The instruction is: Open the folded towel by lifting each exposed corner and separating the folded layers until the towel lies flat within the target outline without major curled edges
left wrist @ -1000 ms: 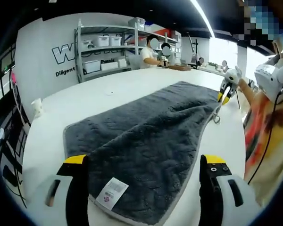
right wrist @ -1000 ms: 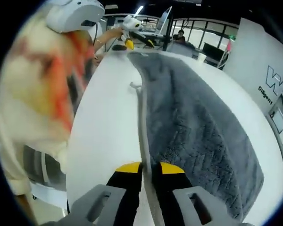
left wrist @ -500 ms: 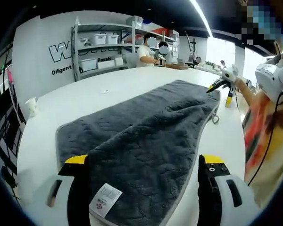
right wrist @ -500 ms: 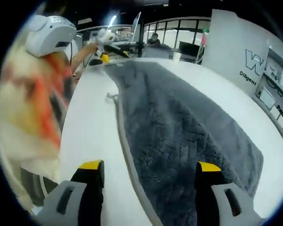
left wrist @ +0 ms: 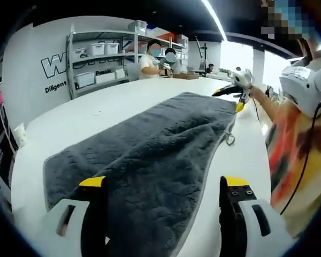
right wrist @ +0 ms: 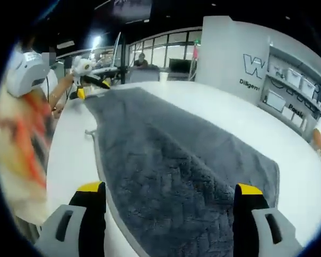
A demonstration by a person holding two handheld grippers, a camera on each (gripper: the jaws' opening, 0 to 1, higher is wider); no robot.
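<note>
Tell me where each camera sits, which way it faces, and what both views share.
Left gripper view: rides on the left hand-held gripper at one end of the grey towel, looking along it towards the right hand-held gripper; its own jaws stand open.
Right gripper view: rides on the right hand-held gripper at the opposite end, looking back along the towel towards the left hand-held gripper; its jaws stand open.
Shared: the towel, white table, and the person's patterned sleeve.

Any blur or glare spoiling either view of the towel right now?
Left gripper view: towel sharp, ceiling light strip bright, no glare on the table. Right gripper view: towel clear, person at the left edge smeared by motion blur.
</note>
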